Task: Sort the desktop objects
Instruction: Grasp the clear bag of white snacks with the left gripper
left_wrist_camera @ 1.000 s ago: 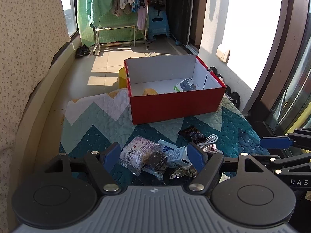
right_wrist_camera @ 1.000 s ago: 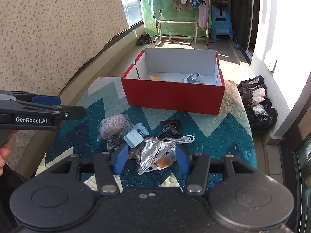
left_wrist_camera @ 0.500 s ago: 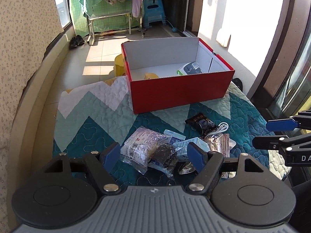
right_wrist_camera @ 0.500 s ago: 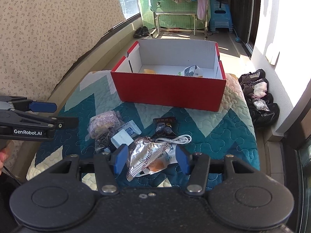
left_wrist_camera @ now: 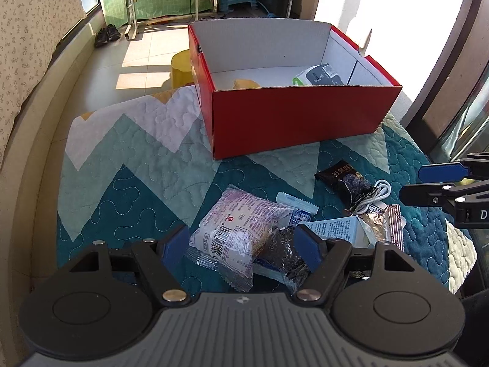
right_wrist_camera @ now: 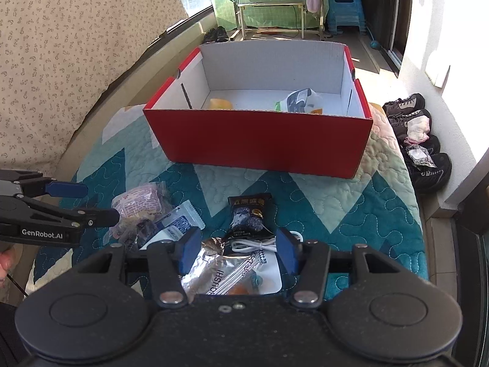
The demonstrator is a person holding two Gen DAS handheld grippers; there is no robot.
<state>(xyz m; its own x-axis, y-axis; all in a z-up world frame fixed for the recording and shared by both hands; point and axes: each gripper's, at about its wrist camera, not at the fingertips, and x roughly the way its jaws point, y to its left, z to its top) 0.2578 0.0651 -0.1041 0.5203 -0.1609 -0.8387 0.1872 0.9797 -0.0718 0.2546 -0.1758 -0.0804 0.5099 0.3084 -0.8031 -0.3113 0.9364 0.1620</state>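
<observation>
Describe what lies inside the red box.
Inside the red box: a yellow item and a white-and-dark packet. The front wall hides their lower parts and the near floor.

The left black plastic two-finger gripper (left_wrist_camera: 241, 244) carries flat blue pads on its fingertips (left_wrist_camera: 175, 243), each finger hinged on angular black links pinned with round silver screws. Behind the links sit two broad round black discs, and between those discs a ribbed grey housing bears a small pale logo. Seen from the right wrist, its side arm reads "GenRobot.AI" in white letters. The right black two-finger gripper (right_wrist_camera: 238, 252) has the same blue pads, silver pins and twin discs, though its central housing is smooth black with two small holes. Beside the lettered arm, a sliver of what may be a hand (right_wrist_camera: 5, 260) shows at the frame edge.
</observation>
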